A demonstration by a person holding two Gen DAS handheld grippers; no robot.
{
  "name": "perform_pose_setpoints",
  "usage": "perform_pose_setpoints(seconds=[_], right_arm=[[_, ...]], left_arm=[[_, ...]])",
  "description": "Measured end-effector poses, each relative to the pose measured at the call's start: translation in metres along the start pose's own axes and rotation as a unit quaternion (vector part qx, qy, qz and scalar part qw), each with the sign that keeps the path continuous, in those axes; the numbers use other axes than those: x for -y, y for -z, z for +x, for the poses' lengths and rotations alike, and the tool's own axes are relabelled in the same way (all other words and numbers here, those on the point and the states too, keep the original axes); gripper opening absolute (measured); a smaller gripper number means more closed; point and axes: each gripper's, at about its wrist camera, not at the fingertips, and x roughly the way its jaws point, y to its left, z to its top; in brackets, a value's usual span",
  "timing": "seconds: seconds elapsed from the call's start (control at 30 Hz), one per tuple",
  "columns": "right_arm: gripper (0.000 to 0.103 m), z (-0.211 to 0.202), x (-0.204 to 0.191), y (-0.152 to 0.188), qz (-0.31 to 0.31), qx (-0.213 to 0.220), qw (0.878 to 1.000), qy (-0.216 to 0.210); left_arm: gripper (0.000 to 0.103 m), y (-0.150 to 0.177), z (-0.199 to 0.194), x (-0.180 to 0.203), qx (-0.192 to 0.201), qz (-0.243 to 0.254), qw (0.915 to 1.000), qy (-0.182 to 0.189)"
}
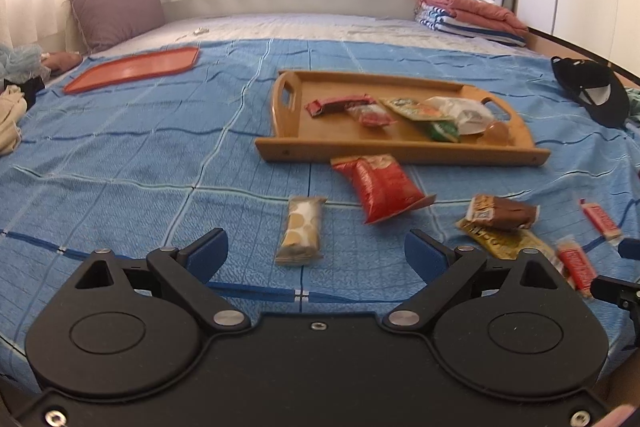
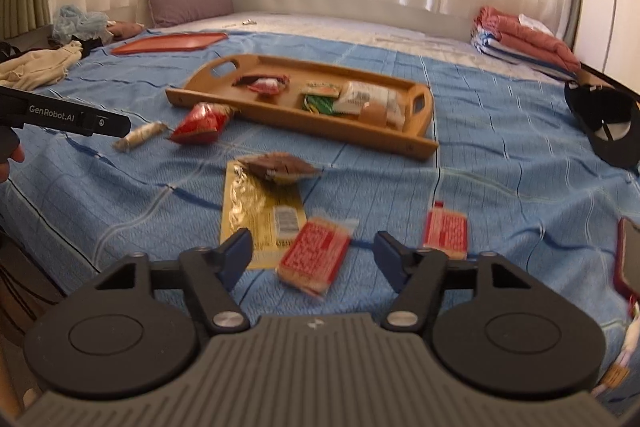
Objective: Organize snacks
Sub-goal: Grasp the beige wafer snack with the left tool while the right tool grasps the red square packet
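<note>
On the blue bedspread (image 1: 120, 155) near its front edge, my left gripper (image 1: 316, 251) hangs with its jaws spread wide and nothing pinched; a pale cracker pack (image 1: 301, 230) lies on the cloth between the 2 fingers, untouched. My right gripper (image 2: 314, 253) is open too, a red-printed wafer pack (image 2: 316, 251) lying between its fingers, the pads clear of it. Just right of that sits a 2nd red pack (image 2: 446, 233), and to the left a flat yellow wrapper (image 2: 256, 211) with a brown snack bag (image 2: 282, 167) resting on its far end. Farther toward the middle, a red chip bag (image 1: 380, 187) lies just before the wooden tray (image 1: 400, 149), its top edge touching the tray's front wall. Inside the tray are several small packets, red, green and clear. Beyond, toward the far left corner, an orange tray (image 1: 132, 69) lies flat. A purple pillow (image 1: 114, 7) leans there, and folded blankets (image 1: 472, 13) are stacked at the far right corner.
</note>
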Motion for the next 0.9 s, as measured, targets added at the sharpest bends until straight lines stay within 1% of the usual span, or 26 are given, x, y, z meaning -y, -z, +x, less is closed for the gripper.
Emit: perform_pose_setpoints(seconds=[0.1,0.13,0.2,0.23,0.43,0.6,0.7,0.9], right_arm=[[0.069,0.005,0.000,0.005,0.006,-0.004,1.000,0.010],[0.068,0.007,0.000,0.006,0.008,-0.004,1.000,0.013],[0.066,0.010,0.001,0.007,0.014,-0.006,1.000,0.015],[0.065,0.011,0.001,0.008,0.019,-0.006,1.000,0.014],[0.059,0.016,-0.002,0.011,0.060,0.005,0.998,0.012],[0.047,0.023,-0.003,0.013,0.084,0.007,0.996,0.026],[0.046,0.024,-0.004,0.014,0.087,0.010,0.995,0.035],[0.047,0.028,-0.013,0.016,0.075,0.019,0.995,0.066]], left_arm=[[0.083,0.002,0.012,-0.002,-0.005,-0.004,1.0000,-0.003],[0.075,0.003,0.016,-0.003,-0.008,-0.006,0.9999,-0.003],[0.066,0.003,0.024,-0.005,-0.014,-0.013,0.9998,-0.006],[0.063,0.003,0.027,-0.006,-0.015,-0.016,0.9997,-0.008],[0.060,0.003,0.041,-0.006,-0.015,-0.021,0.9996,-0.009],[0.053,0.000,0.051,-0.006,-0.018,-0.026,0.9995,-0.010],[0.050,0.000,0.056,-0.007,-0.021,-0.031,0.9993,-0.010],[0.049,0.001,0.062,-0.006,-0.019,-0.032,0.9992,-0.013]])
